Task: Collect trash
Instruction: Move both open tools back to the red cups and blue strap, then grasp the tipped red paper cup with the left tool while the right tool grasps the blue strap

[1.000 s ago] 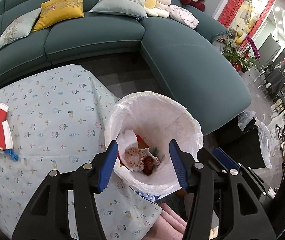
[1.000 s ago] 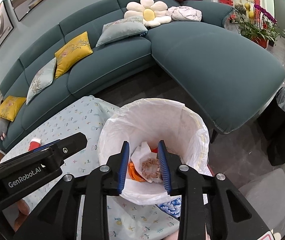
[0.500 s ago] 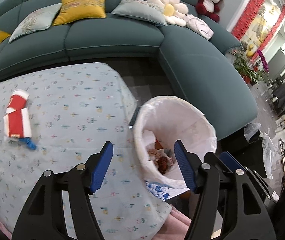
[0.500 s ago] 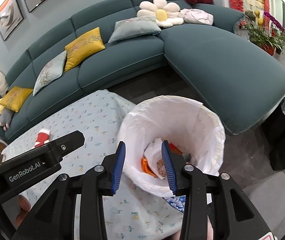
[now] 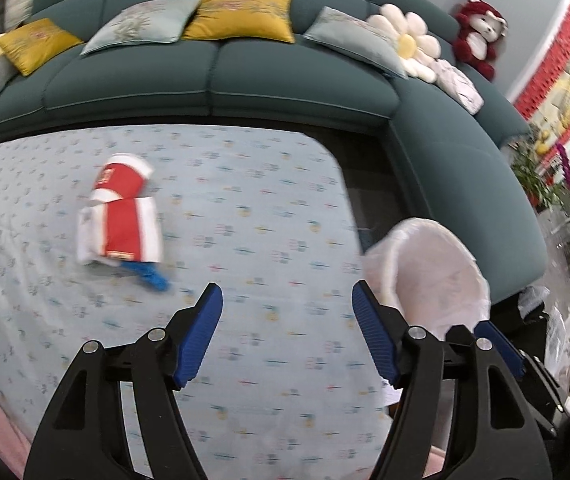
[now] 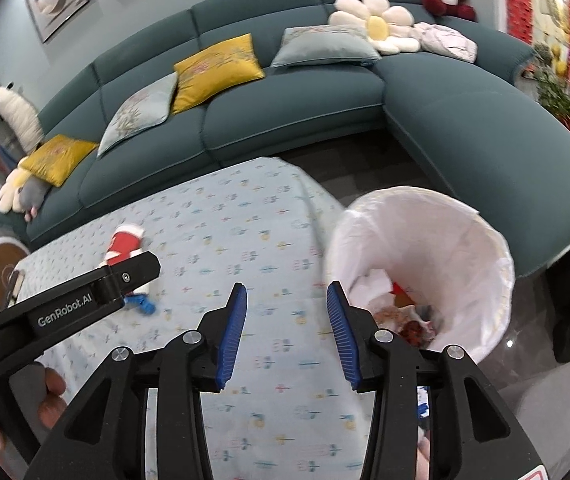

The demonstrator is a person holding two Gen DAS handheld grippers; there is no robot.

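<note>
**Bin drop done, and we swing back toward the last wrapper on the table**

And we're off the bin! A second ago both of our grippers hung right over the white-lined trash bin (image 6: 425,264); now both views have slid left across the flowered tablecloth (image 5: 265,240), and the bin sits off at the right edge of the table. The left gripper (image 5: 287,336) has just been opening its jaws and they stand wide, nothing between the blue pads but bare cloth. The right gripper (image 6: 285,338) has just been opening too, to a moderate gap, and it is empty as well. So we read this as a drop finished and the next pickup starting.

What's left? The red-and-white wrapper (image 5: 121,216) lies flat on the cloth, well apart from the bin and up and to the left of the left gripper, which is the nearer of the two. A small blue scrap (image 5: 147,276) lies at its lower edge, apparently touching it, though the blur makes that hard to call.

The count, then:
- two grippers, both empty
- one bin, with a heap of crumpled paper and food scraps in the bottom; we can't separate the pieces
- one wrapper on the table
- one blue scrap beside it

On the teal sofa (image 6: 285,120) behind, we see two yellow cushions (image 5: 241,14), two pale grey-green ones, one flower-shaped pillow (image 6: 377,26) and one red plush bear (image 5: 479,36) from the left view. None of that is trash, in our judgement.
</note>
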